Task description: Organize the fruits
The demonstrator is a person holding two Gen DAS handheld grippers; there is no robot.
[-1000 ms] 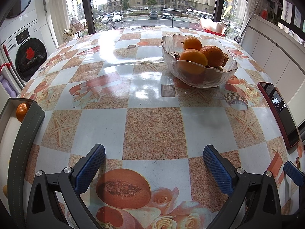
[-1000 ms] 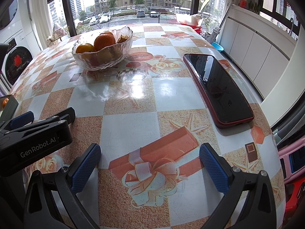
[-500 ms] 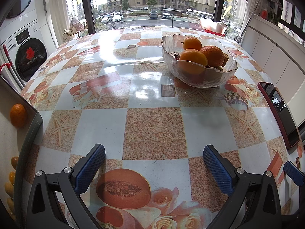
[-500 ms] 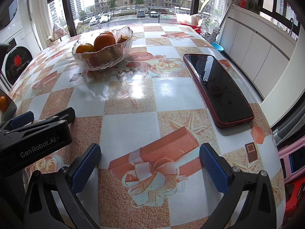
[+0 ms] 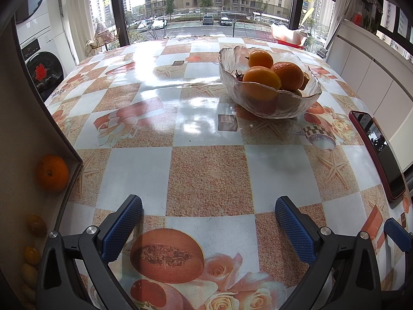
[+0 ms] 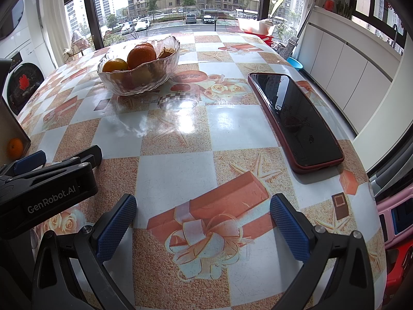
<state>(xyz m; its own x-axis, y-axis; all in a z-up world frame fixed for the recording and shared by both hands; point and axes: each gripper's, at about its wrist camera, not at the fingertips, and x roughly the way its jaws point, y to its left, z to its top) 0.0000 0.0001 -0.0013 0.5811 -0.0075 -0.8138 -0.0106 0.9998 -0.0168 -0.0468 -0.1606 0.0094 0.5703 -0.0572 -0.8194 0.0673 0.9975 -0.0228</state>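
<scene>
A clear glass bowl (image 5: 304, 100) holding several oranges (image 5: 261, 78) stands on the patterned table, far right of centre in the left wrist view; it also shows in the right wrist view (image 6: 152, 82) at the far left. A grey-rimmed tray (image 5: 65, 139) at the left edge holds an orange (image 5: 51, 172) and small yellow fruits (image 5: 30, 271). My left gripper (image 5: 208, 223) is open and empty, low over the near table. My right gripper (image 6: 203, 222) is open and empty too, to the right of the left one.
A dark phone in a red case (image 6: 294, 118) lies on the table's right side, also at the right in the left wrist view (image 5: 379, 152). A washing machine (image 5: 44, 72) stands beyond the table's left edge. White cabinets (image 6: 343, 62) run along the right.
The tray at the left edge has swung up and further into view, showing more of its inside and the small yellow fruits. Both grippers have stayed still and open.
</scene>
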